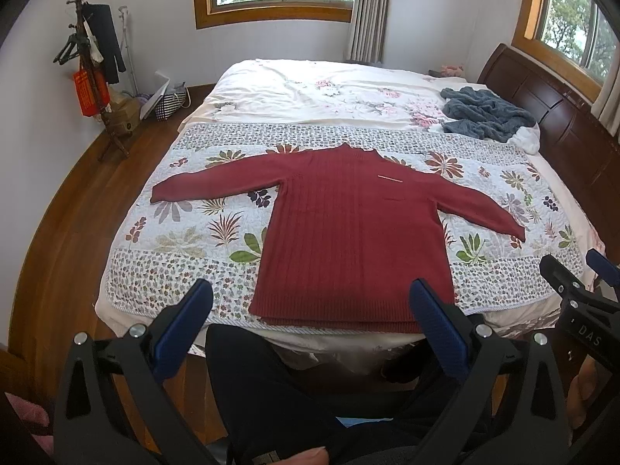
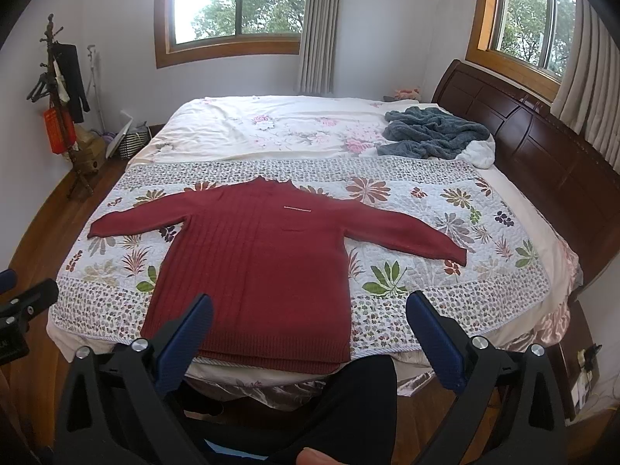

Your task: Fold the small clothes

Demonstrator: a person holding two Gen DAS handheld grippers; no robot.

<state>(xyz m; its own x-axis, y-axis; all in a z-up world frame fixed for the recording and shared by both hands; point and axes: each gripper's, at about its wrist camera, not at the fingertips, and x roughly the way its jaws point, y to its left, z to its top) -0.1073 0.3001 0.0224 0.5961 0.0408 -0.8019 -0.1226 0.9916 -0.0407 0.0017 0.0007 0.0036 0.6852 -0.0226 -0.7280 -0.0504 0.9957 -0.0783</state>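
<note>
A dark red ribbed sweater [image 1: 348, 232] [image 2: 259, 271] lies flat on the flowered quilt [image 1: 186, 232] [image 2: 445, 232], both sleeves spread out, its hem at the bed's near edge. My left gripper [image 1: 312, 294] is held open above the near edge of the bed, apart from the sweater, with nothing between its blue pads [image 1: 182, 333]. In the right wrist view my right gripper [image 2: 310, 306] is open too and holds nothing; it hangs short of the hem. The right gripper [image 1: 581, 275] also shows at the right edge of the left wrist view.
A grey-blue knitted garment [image 1: 484, 112] [image 2: 434, 131] lies crumpled near the dark wooden headboard [image 2: 523, 143] on the right. A coat stand [image 1: 93, 77] and a striped bag [image 1: 170, 102] stand on the wooden floor at the left. The person's dark-clothed legs [image 1: 271, 387] are below the grippers.
</note>
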